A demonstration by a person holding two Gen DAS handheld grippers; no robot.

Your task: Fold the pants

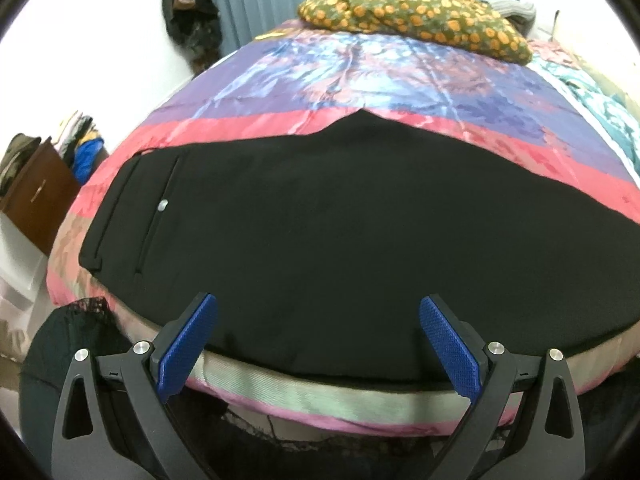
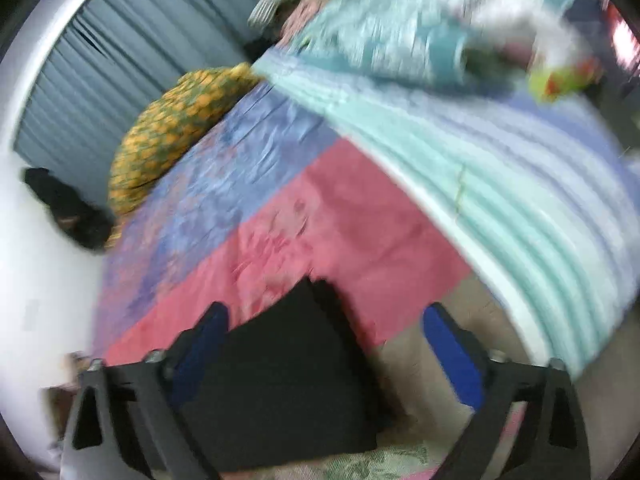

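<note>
Black pants [image 1: 320, 232] lie flat across the near part of a bed, waistband with a silver button [image 1: 163, 205] at the left. My left gripper [image 1: 318, 344] is open and empty, its blue pads over the pants' near edge. In the blurred right wrist view my right gripper [image 2: 324, 344] is open and empty above the leg end of the pants [image 2: 288, 376], which lies on the red band of the cover.
The bed has a purple, blue and red patterned cover [image 1: 360, 80]. An orange-spotted pillow [image 1: 416, 12] lies at its head. A teal and white blanket [image 2: 460, 128] lies along the right side. A brown cabinet [image 1: 36, 196] stands at left. Grey curtains [image 2: 100, 60] hang behind.
</note>
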